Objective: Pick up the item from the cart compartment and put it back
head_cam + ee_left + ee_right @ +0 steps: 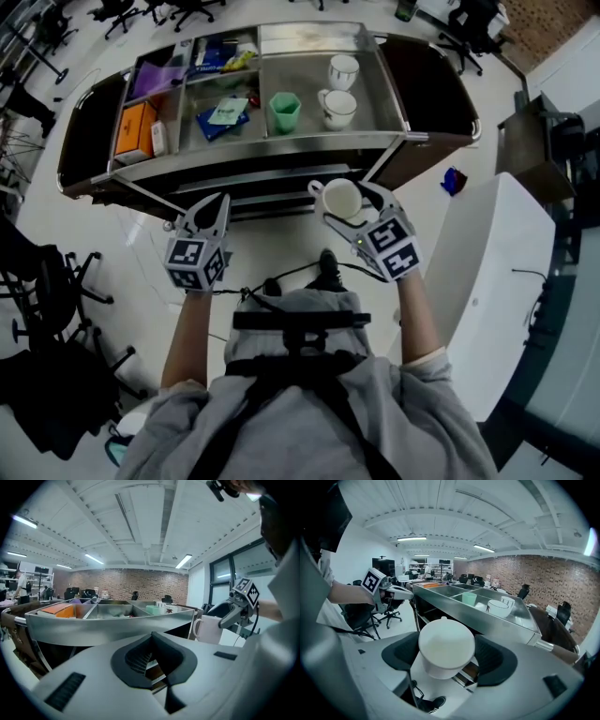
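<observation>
White mug [339, 200] in right gripper [344, 191], near cart rim [262, 145]

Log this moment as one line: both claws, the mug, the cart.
right claw: shut on white mug | left claw: shut, empty | position: held in front of cart, outside its compartments | stage: not yet put back

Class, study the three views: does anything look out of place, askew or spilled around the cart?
One white mug is out of the cart, clamped in the right tongs before it, while two matching mugs sit in its right compartment. Nothing looks spilled.
</observation>
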Available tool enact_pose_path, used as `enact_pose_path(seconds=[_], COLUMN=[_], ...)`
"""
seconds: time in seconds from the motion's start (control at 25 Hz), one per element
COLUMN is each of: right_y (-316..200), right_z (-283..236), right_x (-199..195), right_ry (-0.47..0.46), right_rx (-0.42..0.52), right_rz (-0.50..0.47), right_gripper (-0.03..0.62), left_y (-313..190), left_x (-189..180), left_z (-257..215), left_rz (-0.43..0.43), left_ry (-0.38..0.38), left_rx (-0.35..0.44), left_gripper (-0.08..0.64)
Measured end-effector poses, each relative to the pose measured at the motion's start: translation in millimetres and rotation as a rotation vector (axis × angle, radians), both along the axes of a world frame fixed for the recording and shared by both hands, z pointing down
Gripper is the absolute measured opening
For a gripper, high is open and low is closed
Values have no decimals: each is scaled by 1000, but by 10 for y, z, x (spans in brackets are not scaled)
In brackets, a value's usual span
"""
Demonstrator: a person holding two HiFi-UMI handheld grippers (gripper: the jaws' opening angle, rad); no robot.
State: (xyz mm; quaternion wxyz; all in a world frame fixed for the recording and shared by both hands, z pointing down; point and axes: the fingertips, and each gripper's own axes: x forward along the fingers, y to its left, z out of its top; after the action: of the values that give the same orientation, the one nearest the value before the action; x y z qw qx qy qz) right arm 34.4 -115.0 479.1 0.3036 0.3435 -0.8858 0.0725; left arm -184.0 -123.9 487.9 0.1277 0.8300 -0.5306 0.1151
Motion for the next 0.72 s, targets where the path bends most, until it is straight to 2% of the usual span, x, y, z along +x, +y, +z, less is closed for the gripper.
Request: enact_pose_path(seconds=[0.72], right_y=[25], right_z=[195], right_x=[74], right_ry=[12], right_rx=[-30], right_rz=[21], right_gripper=[380], left_y=[60], left_x=[-80], left_z=[93], left_rz=[-31], left_ry=[-15], left_rx=[-18], left_gripper=[3])
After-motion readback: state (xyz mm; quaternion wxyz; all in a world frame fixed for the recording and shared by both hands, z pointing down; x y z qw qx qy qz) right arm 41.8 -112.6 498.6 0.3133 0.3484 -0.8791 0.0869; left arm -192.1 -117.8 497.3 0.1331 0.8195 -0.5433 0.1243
